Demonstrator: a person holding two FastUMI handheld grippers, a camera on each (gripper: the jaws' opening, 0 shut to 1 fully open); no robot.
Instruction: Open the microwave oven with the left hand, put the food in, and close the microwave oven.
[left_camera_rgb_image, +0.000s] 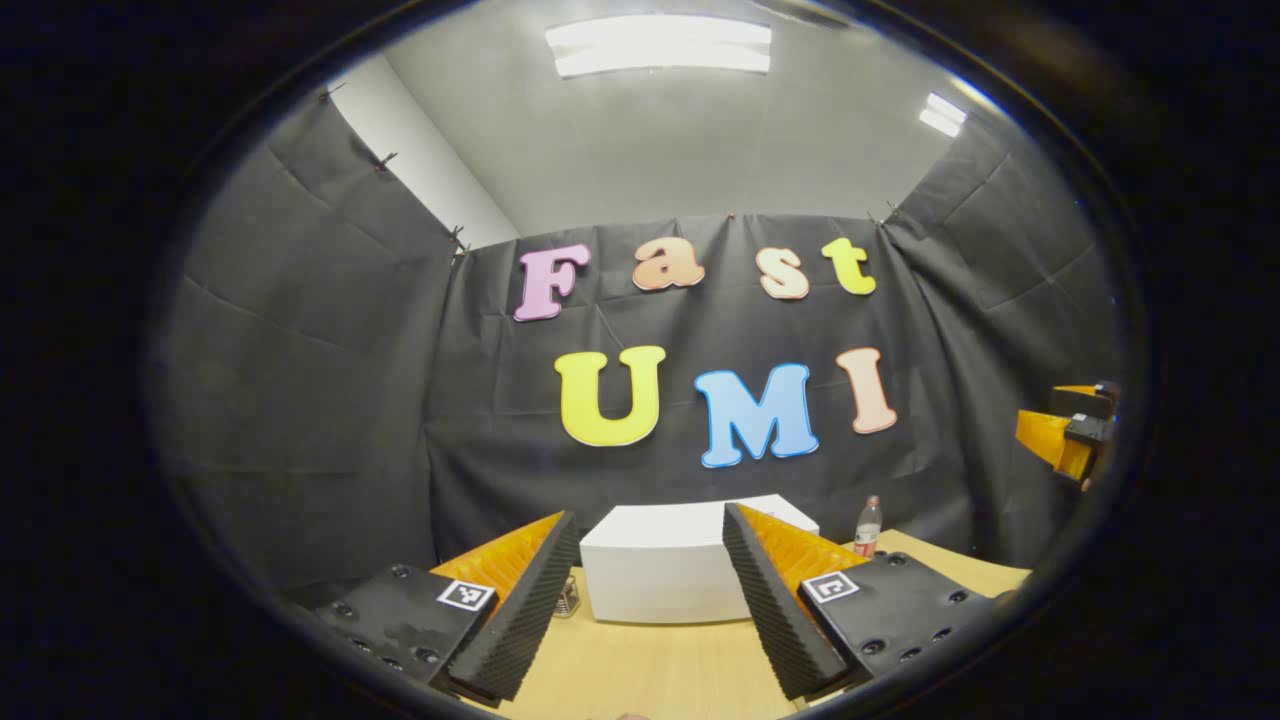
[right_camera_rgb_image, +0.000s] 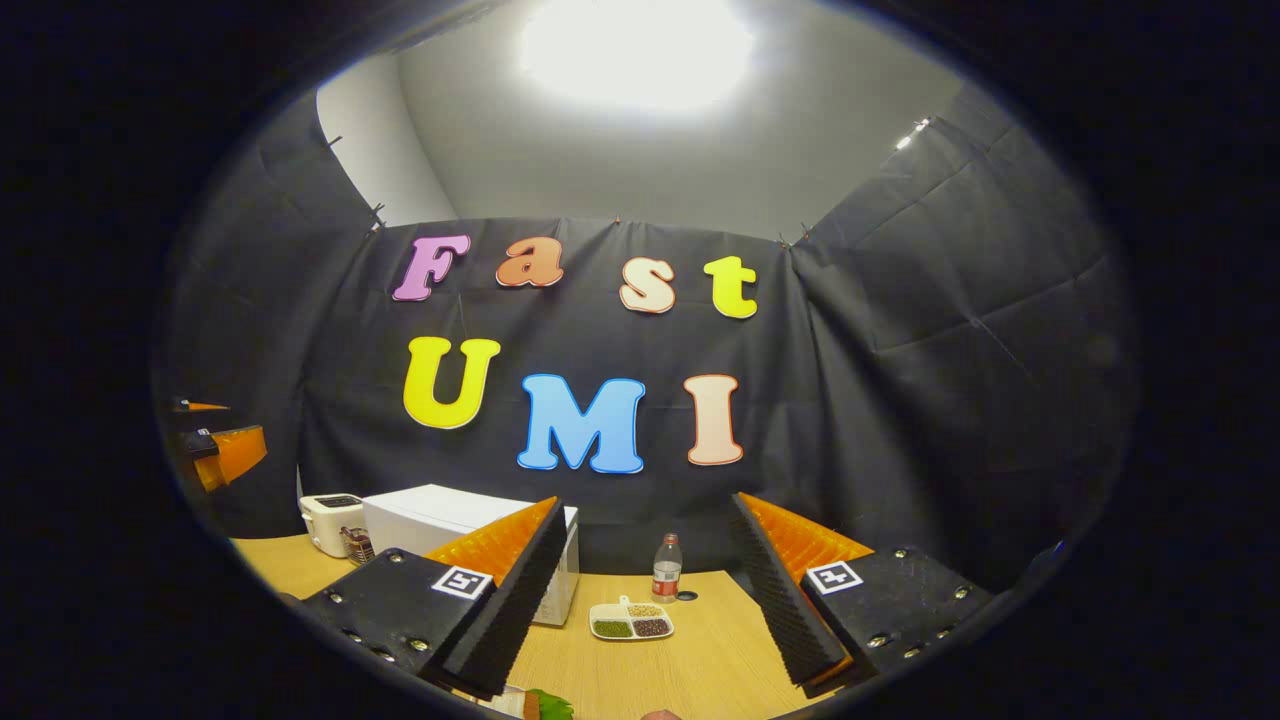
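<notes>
The microwave (left_camera_rgb_image: 670, 565), a white box, stands toward the back of the desk (left_camera_rgb_image: 650, 670) with its door closed; in the left gripper view it sits straight ahead, framed between the two fingers of the left gripper (left_camera_rgb_image: 650, 600), whose jaws are spread wide and hold nothing. In the right gripper view the microwave (right_camera_rgb_image: 450, 515) is at the back left of the desk, partly hidden behind one finger of the right gripper (right_camera_rgb_image: 650, 605), which is also wide open and empty. A white toaster (right_camera_rgb_image: 328, 520) stands just beside the microwave at the desk's left edge. To the microwave's right a small bottle (right_camera_rgb_image: 666, 567) stands near the back edge, and in front of it lies a white divided dish (right_camera_rgb_image: 631, 621) with green, dark and pale food in its compartments. Something green (right_camera_rgb_image: 548, 706) shows at the near edge. The desk is light wood; black cloth walls the booth, under a grey ceiling with a bright lamp (left_camera_rgb_image: 660, 45).
</notes>
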